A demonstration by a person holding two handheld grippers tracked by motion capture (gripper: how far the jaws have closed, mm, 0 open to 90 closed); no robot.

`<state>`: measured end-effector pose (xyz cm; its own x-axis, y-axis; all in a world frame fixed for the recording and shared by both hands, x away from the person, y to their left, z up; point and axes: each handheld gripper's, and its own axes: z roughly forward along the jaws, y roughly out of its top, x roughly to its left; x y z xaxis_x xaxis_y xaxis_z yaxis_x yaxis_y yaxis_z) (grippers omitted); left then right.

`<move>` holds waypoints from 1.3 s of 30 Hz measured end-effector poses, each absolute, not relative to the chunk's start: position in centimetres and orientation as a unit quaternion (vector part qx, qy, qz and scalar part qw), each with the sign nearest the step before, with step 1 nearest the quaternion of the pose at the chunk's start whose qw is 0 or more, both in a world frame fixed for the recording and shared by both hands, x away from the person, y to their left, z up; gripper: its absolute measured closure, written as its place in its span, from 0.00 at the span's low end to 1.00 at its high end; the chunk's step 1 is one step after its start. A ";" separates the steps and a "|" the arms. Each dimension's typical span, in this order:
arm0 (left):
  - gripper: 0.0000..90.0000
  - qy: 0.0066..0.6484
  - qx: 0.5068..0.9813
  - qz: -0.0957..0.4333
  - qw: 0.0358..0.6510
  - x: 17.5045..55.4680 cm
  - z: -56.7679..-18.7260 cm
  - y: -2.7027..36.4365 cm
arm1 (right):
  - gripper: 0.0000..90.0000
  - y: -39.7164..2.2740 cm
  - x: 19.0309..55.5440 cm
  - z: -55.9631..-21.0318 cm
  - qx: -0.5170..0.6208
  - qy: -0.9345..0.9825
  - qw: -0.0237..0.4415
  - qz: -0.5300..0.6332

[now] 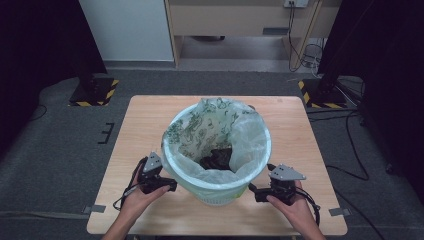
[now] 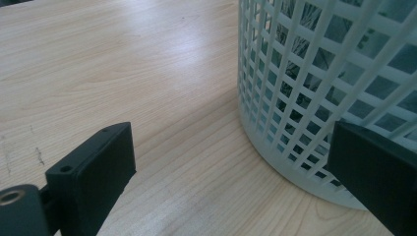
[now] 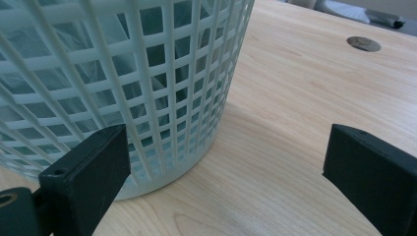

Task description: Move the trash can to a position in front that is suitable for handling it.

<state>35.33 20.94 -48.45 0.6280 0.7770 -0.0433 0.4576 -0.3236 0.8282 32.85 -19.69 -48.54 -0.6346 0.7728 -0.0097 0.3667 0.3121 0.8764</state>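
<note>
Basket (image 1: 216,192) sits mid-counter (image 1: 150,115), liner bag (image 1: 235,127) draped over its rim w/ dark stuff inside. Left tool (image 1: 170,186) and right tool (image 1: 252,192) flank it low, both jaws spread wide, gripping nothing. Risk imo: pinching the thin plastic (tears easily) or nudging the light basket so it tips.

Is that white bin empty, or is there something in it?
Not empty. The bin stands upright, lined with a bag, and something dark lies at the bottom. What it is, I cannot tell.

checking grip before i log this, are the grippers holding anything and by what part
Nothing is held. Both the left gripper and right gripper have their jaws wide apart beside the white basket.
</note>
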 end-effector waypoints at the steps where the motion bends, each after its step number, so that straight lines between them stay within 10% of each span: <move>1: 0.04 0.388 0.791 0.188 0.433 35.4 -48.4 20.9 | 0.05 -19.7 32.9 -48.5 0.366 0.780 0.223 0.456; 39: 0.04 0.434 0.757 0.193 0.449 37.3 -48.5 19.1 | 0.07 -21.1 35.3 -48.7 0.459 0.727 0.283 0.425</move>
<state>37.33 19.11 -48.50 0.5494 0.8299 -0.0974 0.4831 -0.2204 0.8474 35.25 -21.10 -48.65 -0.4195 0.9075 -0.0213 0.4267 0.2178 0.8777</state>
